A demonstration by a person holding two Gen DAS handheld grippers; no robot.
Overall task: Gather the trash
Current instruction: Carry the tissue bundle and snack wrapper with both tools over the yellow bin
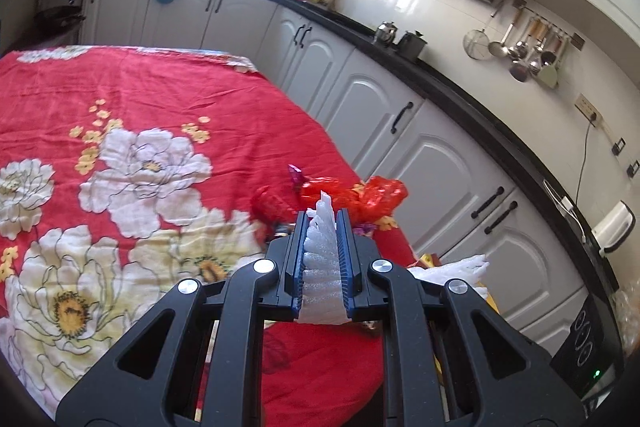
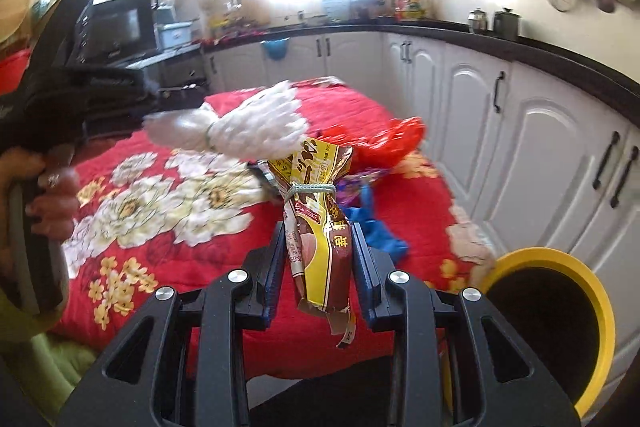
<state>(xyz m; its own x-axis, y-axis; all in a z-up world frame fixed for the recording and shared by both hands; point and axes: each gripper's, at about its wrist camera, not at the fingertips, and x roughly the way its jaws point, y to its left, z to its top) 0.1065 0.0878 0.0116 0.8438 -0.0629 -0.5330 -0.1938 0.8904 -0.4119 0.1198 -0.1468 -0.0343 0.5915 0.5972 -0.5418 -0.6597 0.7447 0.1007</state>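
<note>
My left gripper [image 1: 323,217] is shut on a white foam net sleeve [image 1: 322,255], held above the red floral tablecloth [image 1: 140,107]. The sleeve also shows in the right wrist view [image 2: 256,125], tied in the middle and sticking out of the left gripper. My right gripper [image 2: 318,231] is shut on a yellow and brown snack wrapper [image 2: 316,223] bound with a rubber band. A red plastic bag [image 1: 360,193] and a purple wrapper [image 1: 295,174] lie on the table near its right edge. The red bag [image 2: 384,139] and a blue bag [image 2: 376,231] lie behind the wrapper.
A yellow-rimmed bin [image 2: 560,307] stands open at the table's right side, below my right gripper. White kitchen cabinets [image 1: 420,147] under a black counter [image 1: 460,87] run along the right. More foam [image 1: 460,269] shows beside the left gripper.
</note>
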